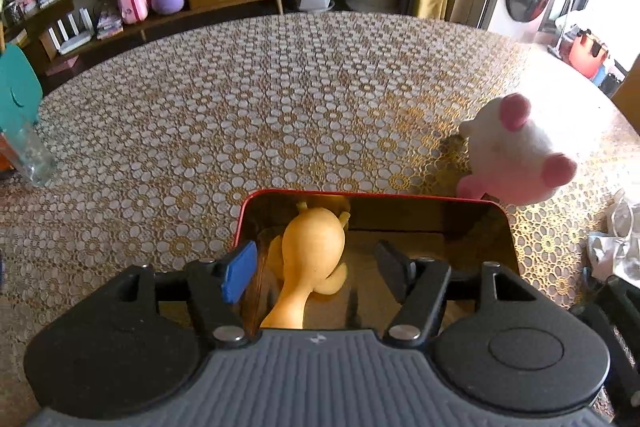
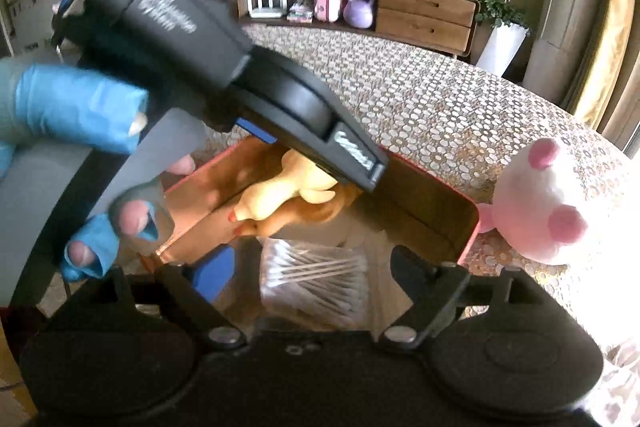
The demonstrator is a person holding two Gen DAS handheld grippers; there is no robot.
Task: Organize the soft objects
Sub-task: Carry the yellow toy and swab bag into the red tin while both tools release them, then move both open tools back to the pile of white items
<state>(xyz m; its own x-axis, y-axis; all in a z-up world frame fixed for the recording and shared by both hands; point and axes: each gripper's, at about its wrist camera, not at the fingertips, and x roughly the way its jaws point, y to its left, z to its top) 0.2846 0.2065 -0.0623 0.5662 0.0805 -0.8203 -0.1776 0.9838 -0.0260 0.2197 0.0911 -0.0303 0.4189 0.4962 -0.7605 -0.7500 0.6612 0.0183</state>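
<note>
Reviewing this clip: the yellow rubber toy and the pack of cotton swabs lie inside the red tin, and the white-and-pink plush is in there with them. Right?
Not quite. The white-and-pink plush sits outside the red tin, on the lace tablecloth beside it; both wrist views show this. The yellow rubber toy and pack of cotton swabs are inside.

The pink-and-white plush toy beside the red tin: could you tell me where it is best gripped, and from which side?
Probably across the round white body of the plush toy, from above, with the fingers closing between the protruding pink nubs. It sits on the tablecloth just outside the red tin, so the side away from the tin looks clearer.
</note>
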